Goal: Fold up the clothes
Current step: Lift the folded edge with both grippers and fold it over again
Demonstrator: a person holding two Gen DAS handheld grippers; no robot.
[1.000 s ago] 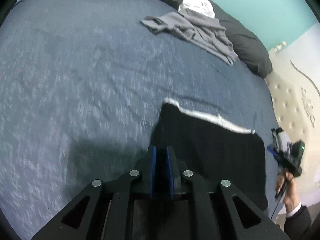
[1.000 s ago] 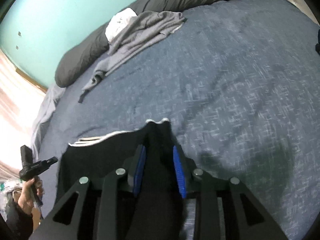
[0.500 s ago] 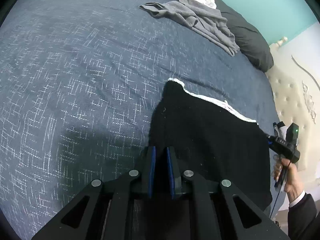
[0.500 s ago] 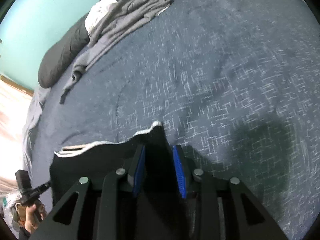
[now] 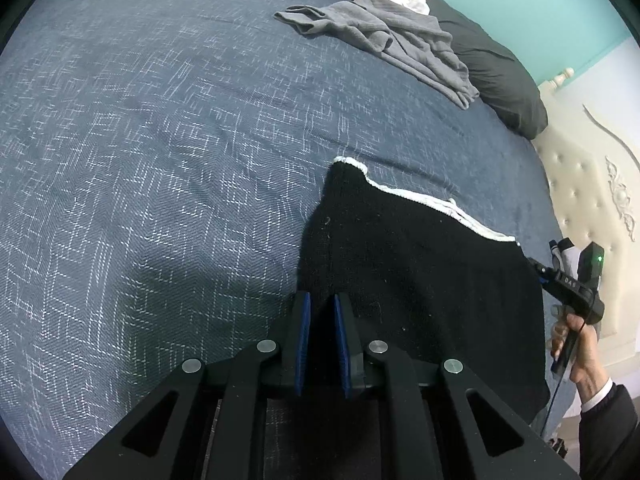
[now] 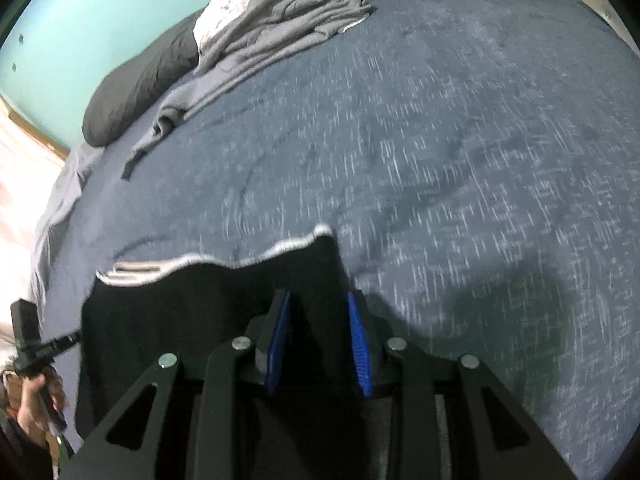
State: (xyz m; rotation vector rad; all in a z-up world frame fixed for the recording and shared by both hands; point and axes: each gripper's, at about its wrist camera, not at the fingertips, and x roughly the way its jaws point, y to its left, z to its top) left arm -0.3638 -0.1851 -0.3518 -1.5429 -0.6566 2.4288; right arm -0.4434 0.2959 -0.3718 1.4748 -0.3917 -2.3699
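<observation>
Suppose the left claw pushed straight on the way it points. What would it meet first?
The left claw is already closed on the black garment, so that cloth comes first. Beyond its white-trimmed edge, the line seems to run into the blue bedspread, though depth is hard to judge in the fisheye view.

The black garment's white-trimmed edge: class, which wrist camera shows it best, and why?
The left wrist view. There the white-trimmed edge of the black garment is sharp and runs unbroken across the blue bedspread. The right wrist view shows the same edge, but smeared by motion blur.
</observation>
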